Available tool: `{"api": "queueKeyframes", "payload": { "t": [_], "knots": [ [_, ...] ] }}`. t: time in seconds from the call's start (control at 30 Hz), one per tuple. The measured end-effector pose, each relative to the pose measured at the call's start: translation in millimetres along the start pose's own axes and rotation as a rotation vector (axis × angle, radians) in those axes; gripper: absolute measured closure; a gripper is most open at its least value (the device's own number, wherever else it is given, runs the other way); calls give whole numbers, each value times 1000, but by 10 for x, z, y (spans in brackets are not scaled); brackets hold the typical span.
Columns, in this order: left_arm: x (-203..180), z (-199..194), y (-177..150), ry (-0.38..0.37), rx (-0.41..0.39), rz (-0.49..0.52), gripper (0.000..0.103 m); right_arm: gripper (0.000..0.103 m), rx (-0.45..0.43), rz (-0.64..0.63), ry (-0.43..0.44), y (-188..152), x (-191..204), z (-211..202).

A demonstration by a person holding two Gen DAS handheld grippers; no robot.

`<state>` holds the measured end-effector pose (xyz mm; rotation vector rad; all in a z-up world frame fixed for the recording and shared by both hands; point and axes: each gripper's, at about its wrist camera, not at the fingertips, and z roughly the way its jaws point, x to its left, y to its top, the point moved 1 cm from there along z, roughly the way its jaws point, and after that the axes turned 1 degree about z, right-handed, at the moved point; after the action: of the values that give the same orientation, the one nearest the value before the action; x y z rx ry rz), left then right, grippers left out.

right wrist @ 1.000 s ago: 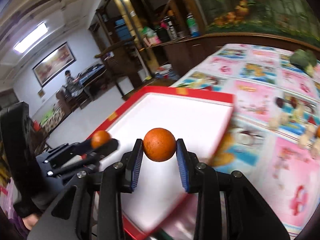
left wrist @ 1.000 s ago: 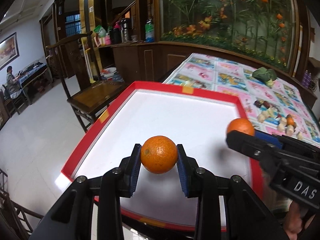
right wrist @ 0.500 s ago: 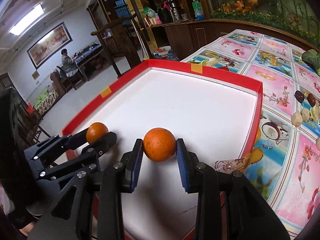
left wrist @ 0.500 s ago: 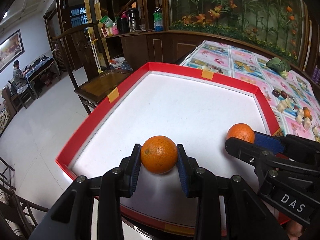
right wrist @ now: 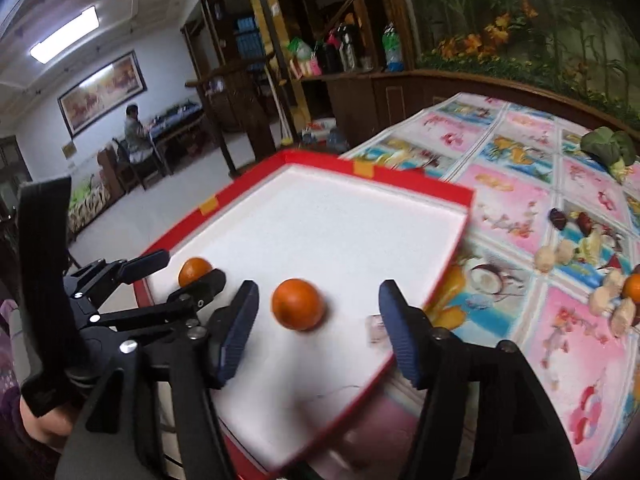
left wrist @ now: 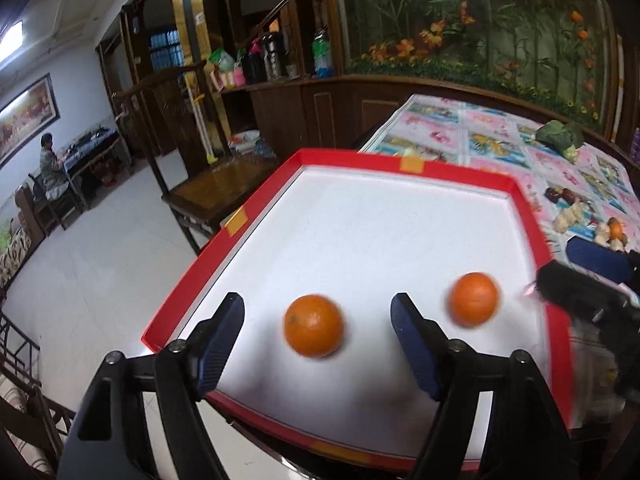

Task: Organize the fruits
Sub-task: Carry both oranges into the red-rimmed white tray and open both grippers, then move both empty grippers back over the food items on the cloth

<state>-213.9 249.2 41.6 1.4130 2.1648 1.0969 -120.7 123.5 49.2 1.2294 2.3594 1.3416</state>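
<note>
Two oranges lie in a red-rimmed white tray (left wrist: 264, 204). In the left wrist view, the left orange (left wrist: 314, 331) sits free between the wide-open fingers of my left gripper (left wrist: 318, 334); the right orange (left wrist: 474, 299) lies beside it, with my right gripper's fingers (left wrist: 576, 292) at the tray's right edge. In the right wrist view, my right gripper (right wrist: 316, 320) is open around the right orange (right wrist: 298, 309). The left orange (right wrist: 194, 271) shows partly behind the left gripper's fingers (right wrist: 200, 284). The tray rim (right wrist: 412, 184) is also seen there.
The tray sits at the corner of a table with a pink patterned cloth (right wrist: 520, 168). Small fruits and nuts (right wrist: 580, 248), another orange (right wrist: 634, 286) and a green vegetable (right wrist: 608, 146) lie on the cloth to the right. A wooden chair (left wrist: 208, 188) stands left of the table.
Both grippers have opened and let go of their oranges, which now rest on the tray floor. Both grippers have drawn back slightly.
</note>
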Motion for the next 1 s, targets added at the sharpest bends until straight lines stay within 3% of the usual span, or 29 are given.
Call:
{"api": "queueKeyframes", "payload": {
  "t": [0.33,0.63,1.0],
  "knots": [
    [-709,-363,144,-88,-78,162,24,36,-76,170,-145,-75,-893,-624],
    [-1361,-443,240,-175,-76,271,23,36,-99,271,-259,-297,-1488,-1125],
    [-1831,-329,242,-213,-40,327,23,36,-25,282,-348,-445,-2043,-1297]
  ]
}}
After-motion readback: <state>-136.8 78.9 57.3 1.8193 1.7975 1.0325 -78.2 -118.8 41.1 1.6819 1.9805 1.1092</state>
